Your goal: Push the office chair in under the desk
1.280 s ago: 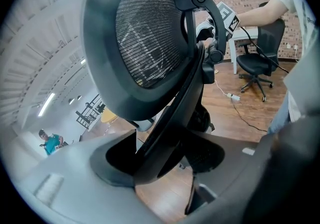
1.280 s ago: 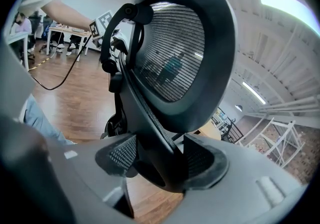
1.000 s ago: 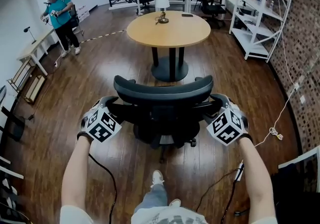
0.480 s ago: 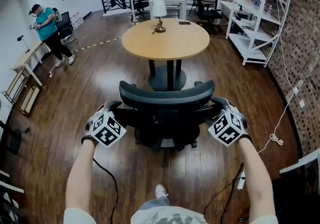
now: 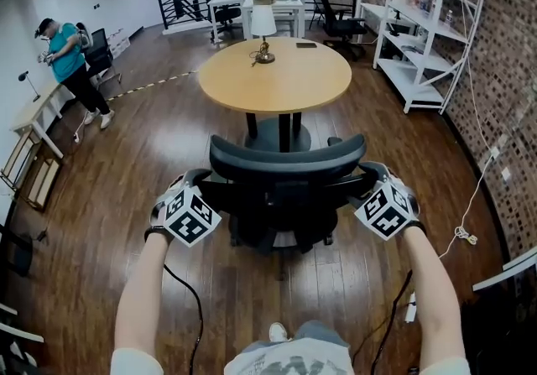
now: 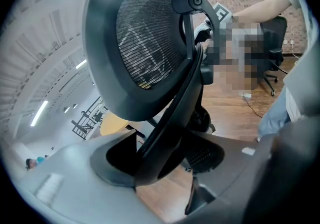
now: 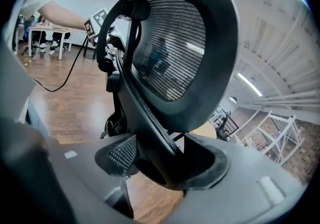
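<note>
The chair (image 5: 287, 165) has rolled nearer the round desk (image 5: 275, 73) than a second ago; its back now stands close to the desk's near edge, facing the pedestal. The left gripper (image 5: 198, 189) is clamped on the left strut of the chair's back frame. The right gripper (image 5: 369, 184) is clamped on the right strut. The chair stands on the wood floor (image 5: 151, 147).

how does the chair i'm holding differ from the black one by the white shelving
The office chair has the left claw and right claw shut on its frame; the far chair stands untouched. The office chair faces the round table, not yet under it; the far chair sits beside the white desk. Both are black.
</note>
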The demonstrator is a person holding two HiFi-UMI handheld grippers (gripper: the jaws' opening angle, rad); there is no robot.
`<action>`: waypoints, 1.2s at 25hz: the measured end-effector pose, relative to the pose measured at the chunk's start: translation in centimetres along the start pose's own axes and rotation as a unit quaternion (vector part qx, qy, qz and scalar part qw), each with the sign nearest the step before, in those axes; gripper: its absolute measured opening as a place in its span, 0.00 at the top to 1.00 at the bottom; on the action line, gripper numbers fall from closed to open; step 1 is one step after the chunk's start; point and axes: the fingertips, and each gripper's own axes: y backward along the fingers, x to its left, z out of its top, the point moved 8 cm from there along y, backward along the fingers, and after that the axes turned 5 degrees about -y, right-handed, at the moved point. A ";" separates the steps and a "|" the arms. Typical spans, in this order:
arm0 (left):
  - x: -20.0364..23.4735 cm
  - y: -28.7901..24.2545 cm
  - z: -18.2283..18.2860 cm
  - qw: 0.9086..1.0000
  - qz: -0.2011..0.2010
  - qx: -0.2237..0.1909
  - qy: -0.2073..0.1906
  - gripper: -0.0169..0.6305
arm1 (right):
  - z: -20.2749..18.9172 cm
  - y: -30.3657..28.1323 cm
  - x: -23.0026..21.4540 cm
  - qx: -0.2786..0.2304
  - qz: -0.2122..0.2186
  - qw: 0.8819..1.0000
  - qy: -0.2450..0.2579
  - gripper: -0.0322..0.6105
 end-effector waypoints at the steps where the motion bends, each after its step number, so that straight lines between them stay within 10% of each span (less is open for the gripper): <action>1: 0.5 -0.4 0.0 1.000 -0.001 0.000 0.000 0.50 | 0.2 -0.4 -0.4 0.001 0.000 1.000 -0.001 0.50; 30: 11.9 -11.3 1.0 1.000 -0.003 0.003 0.002 0.50 | 3.3 -12.1 -9.8 -0.004 -0.014 1.000 0.001 0.49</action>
